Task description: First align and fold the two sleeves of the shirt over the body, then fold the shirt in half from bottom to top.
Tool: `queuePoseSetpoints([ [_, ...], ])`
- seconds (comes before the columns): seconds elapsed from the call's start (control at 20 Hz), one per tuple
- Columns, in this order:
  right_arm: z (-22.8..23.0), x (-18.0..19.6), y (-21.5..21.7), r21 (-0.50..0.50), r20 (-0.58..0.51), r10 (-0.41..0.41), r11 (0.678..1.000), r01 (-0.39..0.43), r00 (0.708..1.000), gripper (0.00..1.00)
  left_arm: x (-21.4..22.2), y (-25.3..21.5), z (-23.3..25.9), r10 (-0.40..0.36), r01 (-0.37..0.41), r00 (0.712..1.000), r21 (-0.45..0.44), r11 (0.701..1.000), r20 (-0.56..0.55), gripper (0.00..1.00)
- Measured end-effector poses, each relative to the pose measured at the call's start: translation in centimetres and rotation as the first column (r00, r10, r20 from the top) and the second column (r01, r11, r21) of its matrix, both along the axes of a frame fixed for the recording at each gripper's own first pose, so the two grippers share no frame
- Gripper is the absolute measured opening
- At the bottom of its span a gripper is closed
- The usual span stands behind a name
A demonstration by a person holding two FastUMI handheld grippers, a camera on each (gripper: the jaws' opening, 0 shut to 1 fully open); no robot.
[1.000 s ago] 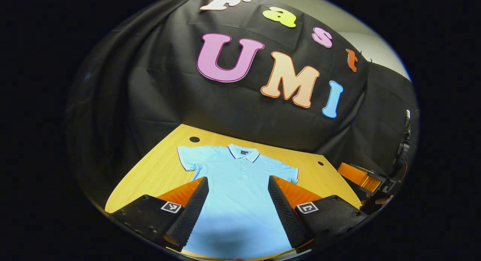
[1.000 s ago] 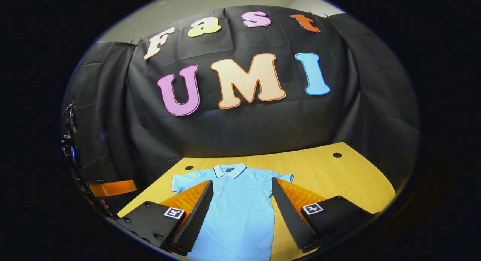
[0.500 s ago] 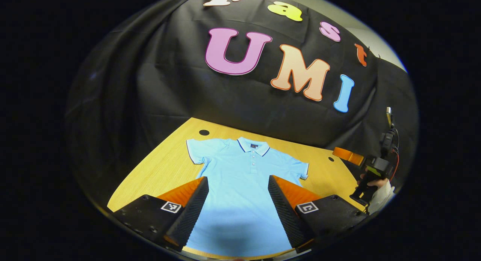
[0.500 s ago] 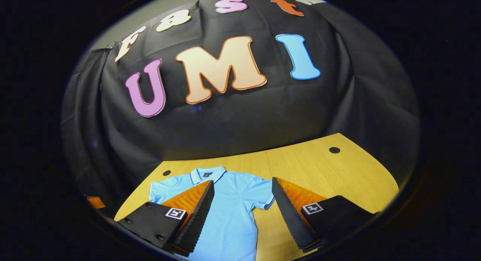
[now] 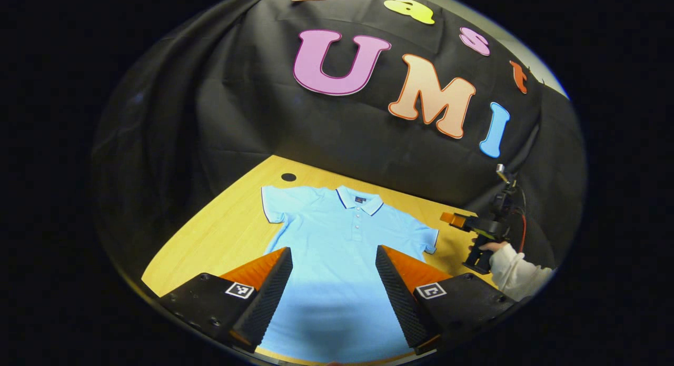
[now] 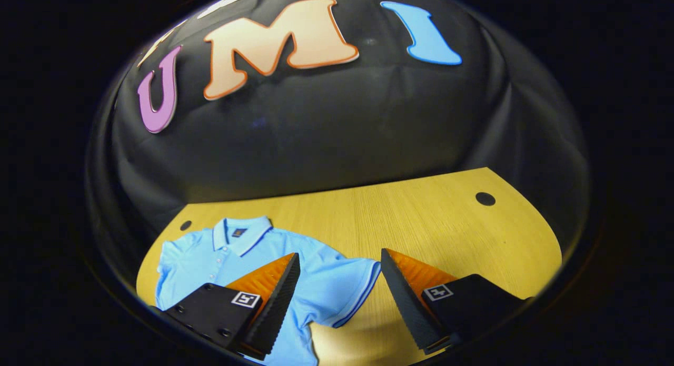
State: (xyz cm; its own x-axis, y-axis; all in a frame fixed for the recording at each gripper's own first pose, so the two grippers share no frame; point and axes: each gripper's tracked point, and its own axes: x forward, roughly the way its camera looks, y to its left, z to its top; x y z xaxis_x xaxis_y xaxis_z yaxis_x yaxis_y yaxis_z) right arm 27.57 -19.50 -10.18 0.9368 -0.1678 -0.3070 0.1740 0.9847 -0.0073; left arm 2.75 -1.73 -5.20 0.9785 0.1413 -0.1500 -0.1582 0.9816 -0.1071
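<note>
While a light-blue polo shirt (image 5: 342, 245) lies flat and face up on the wooden bench (image 5: 221, 234), collar toward the booth's back wall and both short sleeves spread out to the sides, the left gripper (image 5: 334, 297) hangs above its lower body with its fingers (image 5: 268, 297) wide apart and nothing between them. From the left gripper view, the shirt fills the gap between the two fingers, its hem running off toward 6 o'clock; whether the tips touch the cloth cannot be told. At about 3 o'clock in that view, the right gripper (image 5: 454, 219) is held by a hand (image 5: 488, 246) in a pale sleeve (image 5: 513, 274), just off the shirt's right sleeve (image 5: 427, 238).

In the right gripper view, the right gripper (image 6: 339, 297) is likewise spread wide and holds nothing. The shirt (image 6: 231, 255) sits toward 8 o'clock, its right sleeve (image 6: 342, 289), edged with a dark stripe, lying in the gap between the fingers, nearer the one on the left of the view (image 6: 276, 303). Bare bench (image 6: 432, 218) stretches away toward 2 o'clock, with a small dark round hole (image 6: 485, 199) near its far edge.
</note>
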Motion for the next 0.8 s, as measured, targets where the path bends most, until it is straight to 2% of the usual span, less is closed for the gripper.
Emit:
queuePoseSetpoints([
  [0.15,-3.4,1.8,-1.6,0.028,-0.072,-0.037,0.999,0.04,0.997,0.96,0.8,-0.5,-1.2,0.005,-0.006,1.0,-0.013,1.0,-0.015,0.95],
  [0.45,-6.1,3.9,-2.9,0.064,-0.146,-0.069,0.995,0.079,0.987,0.96,1.8,-2.8,-3.0,-0.02,0.021,0.997,0.02,1.0,-0.068,0.95],
  [0.55,-6.4,4.3,-2.9,0.064,-0.145,-0.069,0.995,0.079,0.987,0.91,2.4,-3.4,-3.1,-0.031,0.032,0.997,0.01,0.999,-0.074,0.95],
  [0.6,-6.4,4.2,-3.1,0.06,-0.148,-0.071,0.995,0.08,0.986,0.72,2.7,-3.5,-3.1,-0.036,0.036,0.996,0.007,0.999,-0.078,0.95],
  [0.8,-6.6,4.2,-3.6,0.041,-0.149,-0.079,0.995,0.086,0.986,0.42,3.0,-3.6,-3.0,-0.045,0.046,0.995,0.011,0.999,-0.084,0.95],
])
